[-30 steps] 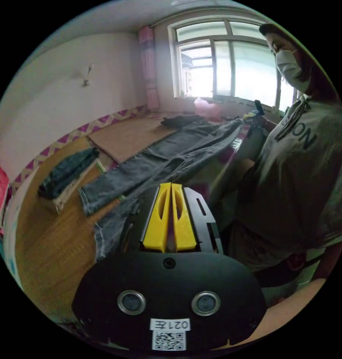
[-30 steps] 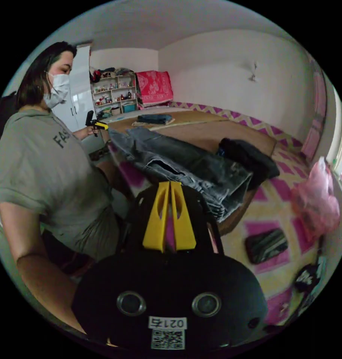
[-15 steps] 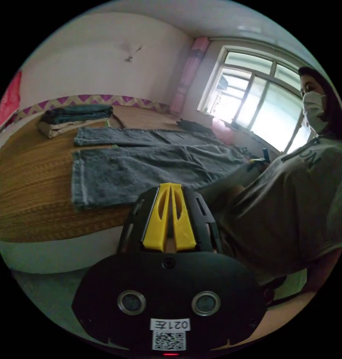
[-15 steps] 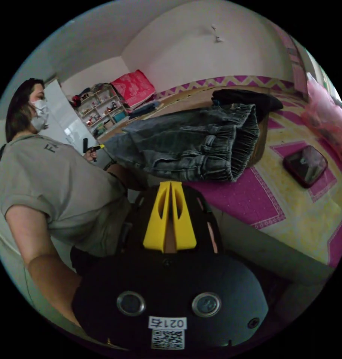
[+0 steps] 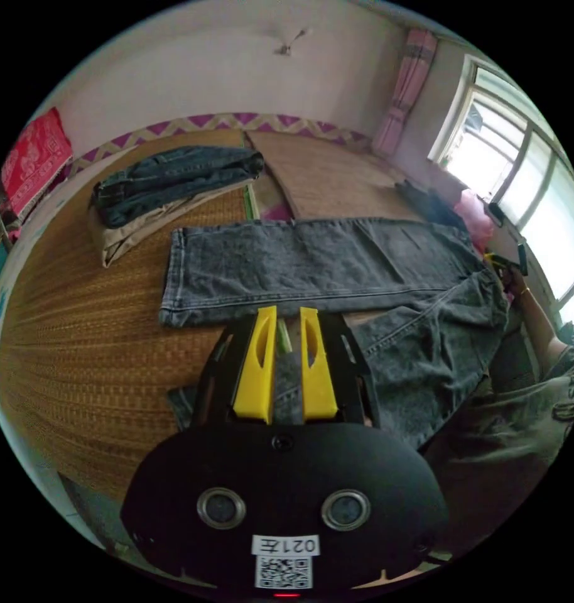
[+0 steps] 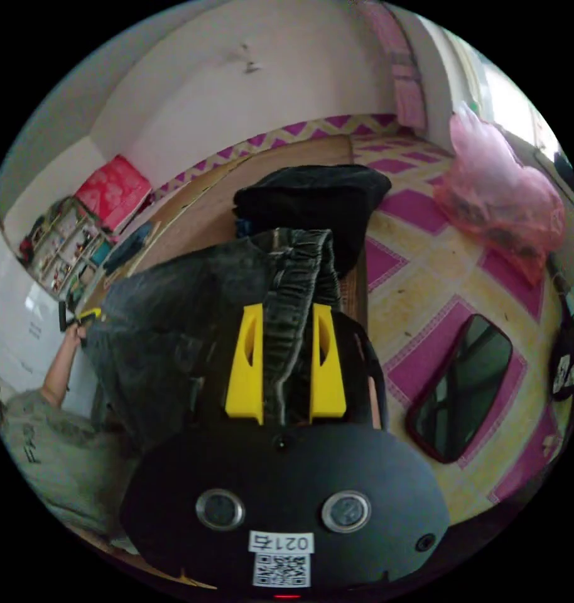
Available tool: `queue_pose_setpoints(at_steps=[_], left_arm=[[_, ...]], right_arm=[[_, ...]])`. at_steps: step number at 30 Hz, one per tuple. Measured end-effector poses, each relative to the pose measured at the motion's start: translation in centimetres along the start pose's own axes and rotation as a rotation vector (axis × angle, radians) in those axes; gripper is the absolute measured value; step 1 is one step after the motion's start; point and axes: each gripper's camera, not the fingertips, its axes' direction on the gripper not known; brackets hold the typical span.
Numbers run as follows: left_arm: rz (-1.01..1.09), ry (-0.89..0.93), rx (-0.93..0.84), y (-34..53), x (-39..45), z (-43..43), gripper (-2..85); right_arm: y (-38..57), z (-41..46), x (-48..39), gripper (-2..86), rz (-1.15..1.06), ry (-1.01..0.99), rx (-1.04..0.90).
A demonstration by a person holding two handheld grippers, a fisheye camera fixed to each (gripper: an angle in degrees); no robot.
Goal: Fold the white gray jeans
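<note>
On the woven mat (image 5: 80, 339) the gray jeans (image 5: 312, 260) lie spread, one leg flat, the other half hidden under the left tongs (image 5: 286, 314), parted over denim. Right tongs (image 6: 286, 311) straddle the waistband, grip hard to tell. Two folded garments (image 5: 167, 182) stacked nearby.

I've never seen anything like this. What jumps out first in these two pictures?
The bright yellow tongs, one pair low in each view: the left tongs straddle a leg of the gray jeans spread on the woven mat, and the right tongs straddle the gathered waistband. In the right gripper view, a pink plastic bag and a dark mirror lie on the pink-patterned cover.
</note>
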Motion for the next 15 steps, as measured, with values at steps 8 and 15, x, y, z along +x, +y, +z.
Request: queue_pose_setpoints(at_steps=[8, 15], left_arm=[[-0.072, 0.011, -0.061, -0.4, -1.3, 1.5, -0.4], [-0.025, -0.031, 0.021, 1.0, -0.5, 0.5, -0.9]], right_arm=[[-3.9, 5.7, 7.5, 4.9, 0.26, -0.137, -0.177], [-2.5, 3.6, 8.0, 1.1, 0.28, 0.001, -0.125]])
